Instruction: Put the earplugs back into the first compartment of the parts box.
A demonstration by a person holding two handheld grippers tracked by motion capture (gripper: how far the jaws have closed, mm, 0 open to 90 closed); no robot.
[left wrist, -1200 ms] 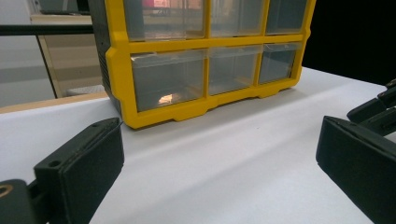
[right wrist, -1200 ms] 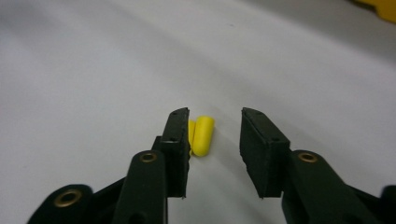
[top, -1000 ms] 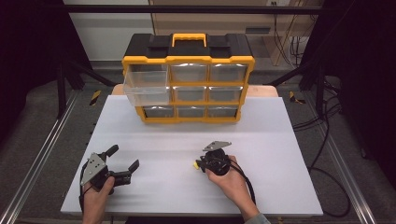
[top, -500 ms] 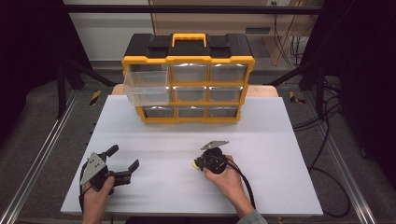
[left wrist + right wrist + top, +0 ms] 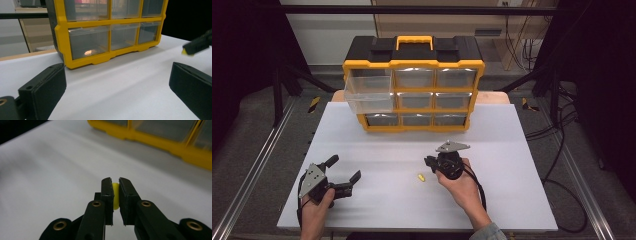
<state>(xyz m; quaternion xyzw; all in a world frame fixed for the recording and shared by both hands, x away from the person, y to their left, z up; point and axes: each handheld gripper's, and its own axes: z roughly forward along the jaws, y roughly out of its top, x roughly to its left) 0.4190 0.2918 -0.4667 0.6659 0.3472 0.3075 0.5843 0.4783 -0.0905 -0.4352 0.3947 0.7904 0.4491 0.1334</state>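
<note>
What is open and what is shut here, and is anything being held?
Upper-left drawer: pulled out.
Other drawers: pushed in.
Left gripper: open, holding nothing.
Right gripper: shut on the small yellow piece.
Small yellow piece: pinched between the right gripper's jaws.

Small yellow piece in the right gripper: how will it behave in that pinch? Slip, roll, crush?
The yellow piece looks tiny and rounded, so it is probably very light and apt to roll if dropped on the smooth white table. The right gripper pinches it in a narrow gap near the jaw tips, so it could squirt out. It shows no squashing, so it is likely stiff.
</note>
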